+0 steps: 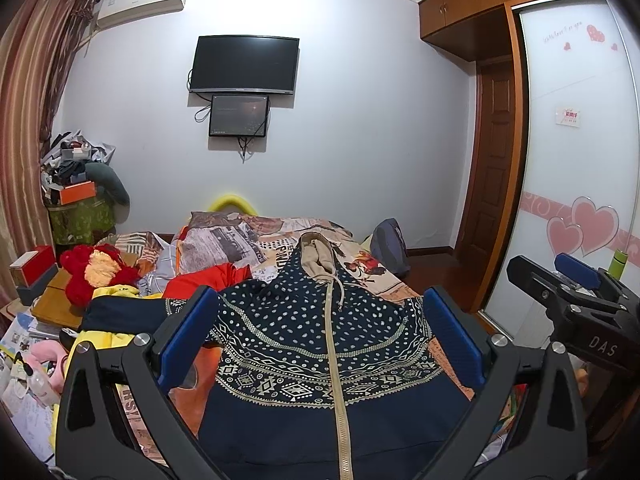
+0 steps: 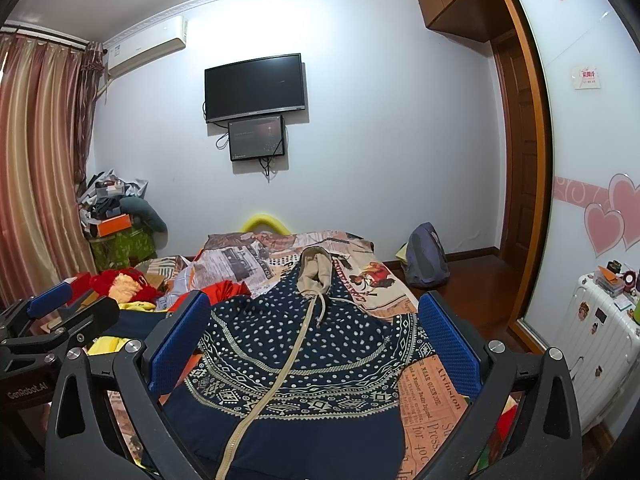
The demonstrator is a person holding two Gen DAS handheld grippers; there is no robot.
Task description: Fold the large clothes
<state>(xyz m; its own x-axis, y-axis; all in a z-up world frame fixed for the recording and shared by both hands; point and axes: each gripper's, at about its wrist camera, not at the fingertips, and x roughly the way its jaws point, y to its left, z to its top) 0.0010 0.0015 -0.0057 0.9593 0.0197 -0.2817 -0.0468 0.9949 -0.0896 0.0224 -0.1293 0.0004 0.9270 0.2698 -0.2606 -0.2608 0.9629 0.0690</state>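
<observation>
Both claws hang spread and empty above the near end of the garment: the left gripper (image 1: 320,344) has its blue pads wide apart with cloth showing between them, and the right gripper (image 2: 316,344) is parted just as wide, gripping nothing. Directly under and ahead of both lies the navy hooded jacket (image 1: 316,344), spread front-up on the bed (image 2: 432,408), its plain dark hem nearest the claws, the patterned yoke just beyond, and the beige zipper (image 1: 334,360) running away from them up the middle. Farther off, the beige-lined hood (image 2: 316,272) points toward the far wall. To do this step well, I would judge that each claw should drop to an outer edge of the body, one either side of the zipper, and pinch a single clean layer. The left sleeve seems buried among the orange cloth (image 1: 208,276) off to the left claw's side, so free it first.
</observation>
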